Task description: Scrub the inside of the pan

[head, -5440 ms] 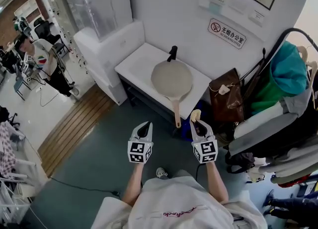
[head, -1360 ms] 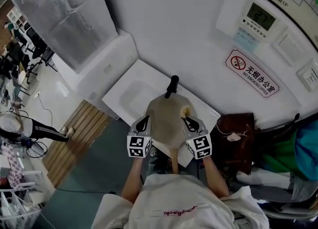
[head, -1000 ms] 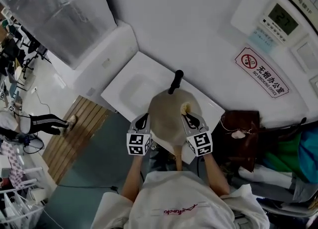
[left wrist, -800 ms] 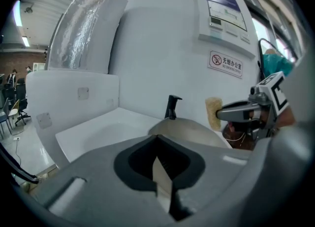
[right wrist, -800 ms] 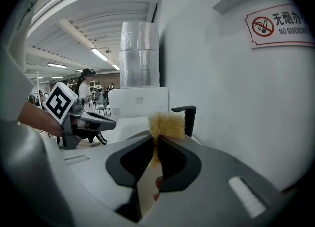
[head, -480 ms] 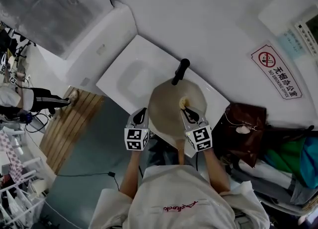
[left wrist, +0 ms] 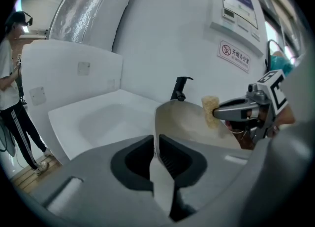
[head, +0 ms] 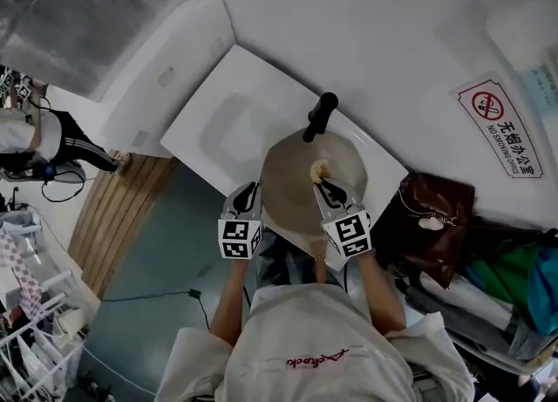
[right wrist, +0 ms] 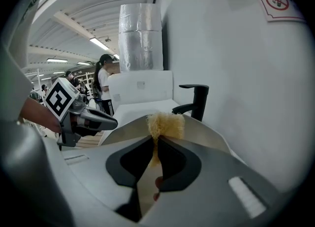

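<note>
I am gripping the pan (head: 296, 191) with the left gripper (head: 250, 193). In the left gripper view its jaws (left wrist: 156, 147) are closing almost together on the thin left rim of the pan (left wrist: 187, 120), which is running straight between the dark pads. The right gripper (head: 325, 185) is pinching a small yellow sponge (head: 319, 169). In the right gripper view the jaws (right wrist: 155, 147) are sitting narrow, squeezing the sponge's lower part, while its frayed top (right wrist: 165, 124) is bulging out above them. The sponge is hanging over the far half of the pan's pale inside, on the side toward the black faucet (head: 320, 116). I cannot tell whether it is touching the surface. The pan is sitting over the right end of the white sink (head: 218, 126), with the faucet rising just behind its far rim and its handle (head: 319, 262) pointing back toward me between my forearms. From the left gripper view I am seeing the right gripper (left wrist: 219, 114) reaching in from the right with the sponge (left wrist: 210, 111) at its tip, and from the right gripper view the left gripper (right wrist: 112, 121) is showing at the pan's left edge (right wrist: 129, 126). A brown bag (head: 438, 217) is lying just right of the sink, and a no-smoking sign (head: 500, 125) is hanging on the wall above it.
</note>
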{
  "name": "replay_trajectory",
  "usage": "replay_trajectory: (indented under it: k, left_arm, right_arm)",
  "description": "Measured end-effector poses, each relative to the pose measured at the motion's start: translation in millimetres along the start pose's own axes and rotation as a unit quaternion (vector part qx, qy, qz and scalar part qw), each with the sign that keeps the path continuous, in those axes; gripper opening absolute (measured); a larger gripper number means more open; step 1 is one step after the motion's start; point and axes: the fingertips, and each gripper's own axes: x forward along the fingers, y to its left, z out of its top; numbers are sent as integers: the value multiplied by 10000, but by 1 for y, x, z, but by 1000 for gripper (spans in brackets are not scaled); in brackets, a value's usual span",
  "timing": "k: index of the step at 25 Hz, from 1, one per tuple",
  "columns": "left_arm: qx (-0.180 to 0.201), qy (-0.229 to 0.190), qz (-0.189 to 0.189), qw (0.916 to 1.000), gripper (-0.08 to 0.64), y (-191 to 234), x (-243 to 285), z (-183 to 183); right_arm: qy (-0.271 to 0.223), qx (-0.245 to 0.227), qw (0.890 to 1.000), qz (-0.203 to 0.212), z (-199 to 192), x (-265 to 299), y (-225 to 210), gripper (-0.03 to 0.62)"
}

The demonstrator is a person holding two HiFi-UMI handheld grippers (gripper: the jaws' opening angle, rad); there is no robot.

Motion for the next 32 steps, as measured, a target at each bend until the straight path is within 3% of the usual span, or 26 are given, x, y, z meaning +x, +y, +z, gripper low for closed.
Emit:
replay_trajectory:
  k: [8,22,26,29,32]
  left_arm:
    - [22,234,-145,9996,71,0,12,-10]
    - [-75,264,-186,9994,49,-1,16,-11]
    - [-104,271,-190,9994,48,0,17,-11]
    - [-128,253,-174,9994,46,0,17,-12]
    - [-163,237,-152,9995,44,0,16,-11]
  right_arm:
    - [200,-249,9994,97,1,14,-1,41]
    - [870,-1868,9779,359,-9,36,11,43]
    - [1212,-2904,9481,460,-23,46,16,41]
    - [1512,-3653,9171,516,-36,53,18,41]
    - [1845,-4358,8794,524,-50,61,18,43]
